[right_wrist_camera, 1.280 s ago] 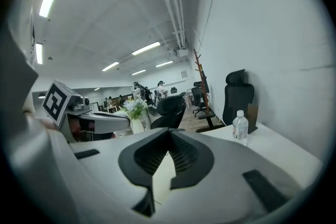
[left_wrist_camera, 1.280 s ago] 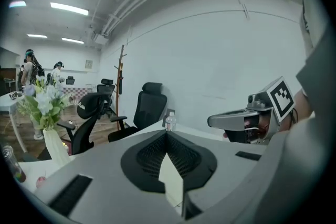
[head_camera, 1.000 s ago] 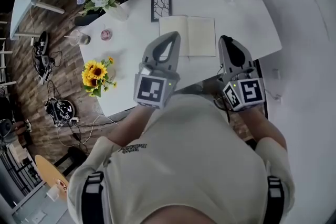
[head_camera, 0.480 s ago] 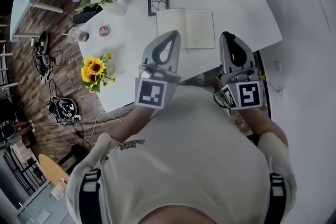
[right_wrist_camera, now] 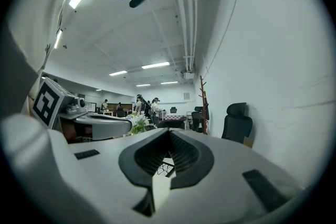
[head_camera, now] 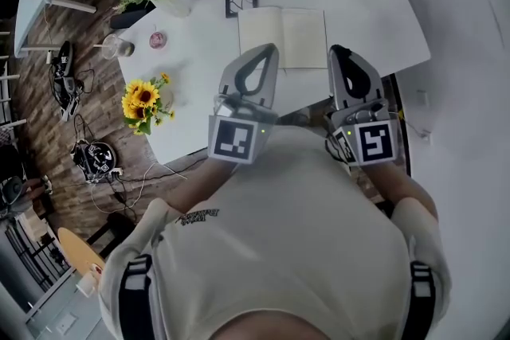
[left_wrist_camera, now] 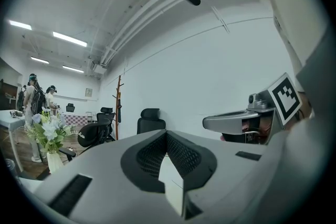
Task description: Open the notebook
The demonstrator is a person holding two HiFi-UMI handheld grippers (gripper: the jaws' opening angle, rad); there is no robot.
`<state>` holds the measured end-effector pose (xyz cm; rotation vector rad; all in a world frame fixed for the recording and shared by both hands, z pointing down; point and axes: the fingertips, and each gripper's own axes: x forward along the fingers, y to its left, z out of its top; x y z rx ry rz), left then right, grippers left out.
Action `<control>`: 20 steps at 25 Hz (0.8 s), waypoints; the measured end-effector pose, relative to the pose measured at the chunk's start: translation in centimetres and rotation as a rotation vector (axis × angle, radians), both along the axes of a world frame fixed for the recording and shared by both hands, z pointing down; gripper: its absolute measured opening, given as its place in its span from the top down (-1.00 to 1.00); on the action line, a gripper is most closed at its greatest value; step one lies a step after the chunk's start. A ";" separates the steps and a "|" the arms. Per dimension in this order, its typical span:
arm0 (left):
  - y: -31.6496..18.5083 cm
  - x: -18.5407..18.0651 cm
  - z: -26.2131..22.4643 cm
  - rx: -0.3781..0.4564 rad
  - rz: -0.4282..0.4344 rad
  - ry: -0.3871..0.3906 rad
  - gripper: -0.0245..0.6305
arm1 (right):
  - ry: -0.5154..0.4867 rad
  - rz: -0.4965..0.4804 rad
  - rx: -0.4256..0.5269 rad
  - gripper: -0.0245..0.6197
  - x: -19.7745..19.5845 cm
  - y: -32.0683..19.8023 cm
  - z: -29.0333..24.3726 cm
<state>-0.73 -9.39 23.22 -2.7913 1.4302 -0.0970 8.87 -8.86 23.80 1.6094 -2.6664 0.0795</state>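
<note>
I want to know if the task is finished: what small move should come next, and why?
Probably none toward the notebook. It already lies open and flat on the white table, both pages showing. The left gripper and right gripper are raised off it, each with its jaws together on nothing. I would simply draw both back and rest.

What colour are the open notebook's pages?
The notebook has plain pale cream pages; the head view shows them best.
</note>
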 end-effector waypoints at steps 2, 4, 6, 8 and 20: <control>-0.1 0.0 0.1 0.002 -0.001 -0.007 0.92 | 0.000 -0.006 -0.003 0.92 -0.1 -0.1 0.1; -0.2 0.0 0.2 0.005 0.001 -0.017 0.92 | 0.000 -0.011 -0.008 0.92 -0.2 -0.2 0.3; -0.2 0.1 0.3 0.002 0.003 -0.018 0.92 | -0.001 -0.014 -0.016 0.92 -0.3 -0.2 0.5; -0.3 0.2 0.4 -0.001 0.005 -0.017 0.92 | -0.003 -0.016 -0.024 0.92 -0.3 -0.4 0.7; -0.3 0.4 0.7 -0.019 0.007 -0.014 0.92 | -0.009 -0.031 -0.041 0.92 -0.6 -0.4 1.0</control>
